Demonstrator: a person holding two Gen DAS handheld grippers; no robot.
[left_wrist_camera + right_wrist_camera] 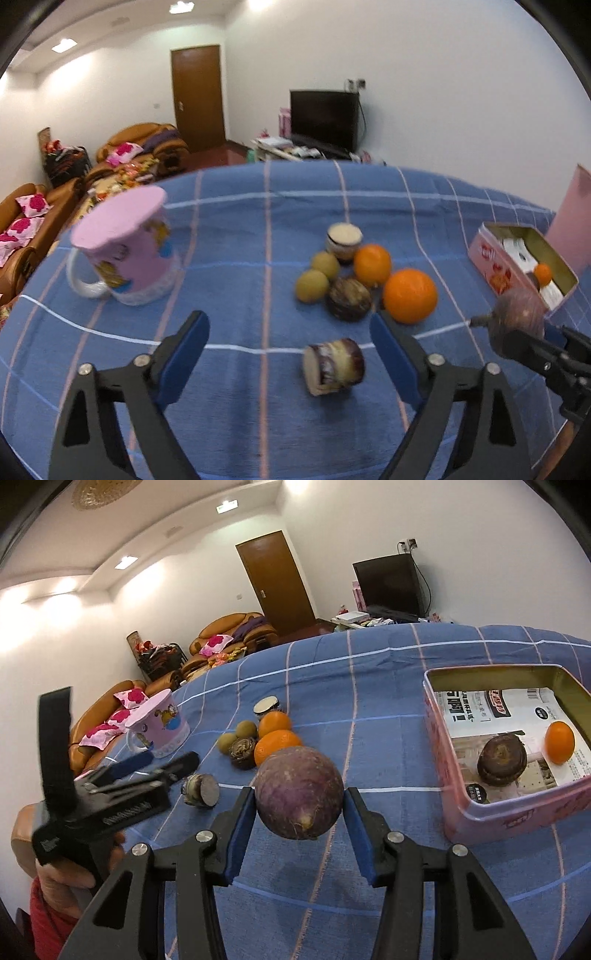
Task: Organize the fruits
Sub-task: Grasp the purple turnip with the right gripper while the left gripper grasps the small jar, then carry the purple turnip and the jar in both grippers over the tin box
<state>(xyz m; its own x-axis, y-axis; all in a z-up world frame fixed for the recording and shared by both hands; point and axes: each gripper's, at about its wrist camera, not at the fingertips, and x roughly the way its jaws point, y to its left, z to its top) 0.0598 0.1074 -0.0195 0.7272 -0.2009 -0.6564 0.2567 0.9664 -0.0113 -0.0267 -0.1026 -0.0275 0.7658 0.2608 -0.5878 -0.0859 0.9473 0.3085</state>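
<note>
While the right gripper [300, 814] pinches a round purple fruit [298, 792] between its blue pads, clear of the blue checked cloth [388, 701], the left gripper [290, 349] hangs with its jaws spread over a short cut chunk [334, 366] lying on its side, touching nothing. Beyond it sits a cluster: two oranges [409, 295], two small greenish fruits [312, 285], a dark brown one [349, 298]. The pink tin [480, 812] to the right already holds a small orange [559, 741] and a dark fruit [501, 760]. A pink mug [133, 247] stands upside down at the left.
</note>
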